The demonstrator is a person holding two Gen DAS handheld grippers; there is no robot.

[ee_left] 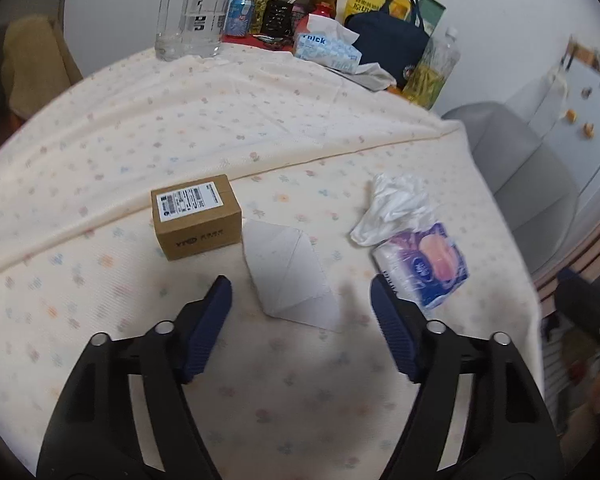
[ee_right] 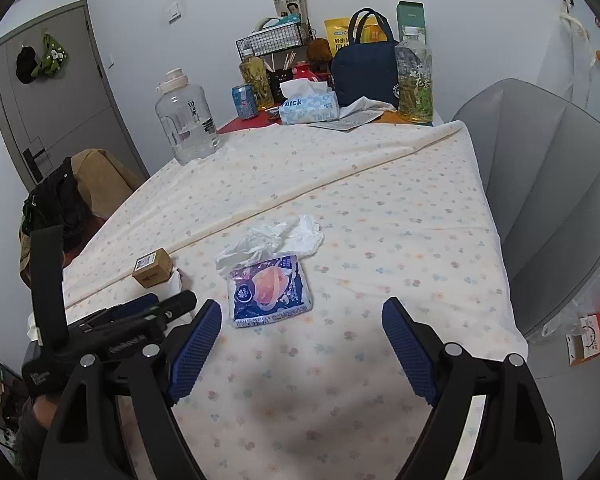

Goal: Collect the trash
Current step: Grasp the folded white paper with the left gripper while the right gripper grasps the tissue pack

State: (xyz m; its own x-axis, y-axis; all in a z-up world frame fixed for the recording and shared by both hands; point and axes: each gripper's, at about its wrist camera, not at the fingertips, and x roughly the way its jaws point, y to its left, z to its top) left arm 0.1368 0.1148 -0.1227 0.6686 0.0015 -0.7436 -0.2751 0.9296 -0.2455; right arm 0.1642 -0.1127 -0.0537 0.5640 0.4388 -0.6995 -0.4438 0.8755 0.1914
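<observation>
1. Left wrist view: the left gripper (ee_left: 301,289) is open above the folded white paper (ee_left: 290,270), which lies on the tablecloth (ee_left: 180,120) beside the cardboard box (ee_left: 196,216).
2. Right wrist view: the right gripper (ee_right: 302,310) is open and empty, just short of the snack wrapper (ee_right: 270,290), which touches the crumpled plastic bag (ee_right: 276,238).

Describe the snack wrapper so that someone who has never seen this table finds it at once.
On the floral tablecloth, look near the edge by the grey chair. The snack wrapper lies flat against a crumpled white plastic bag. It alone is purple-blue with an orange picture.
</observation>
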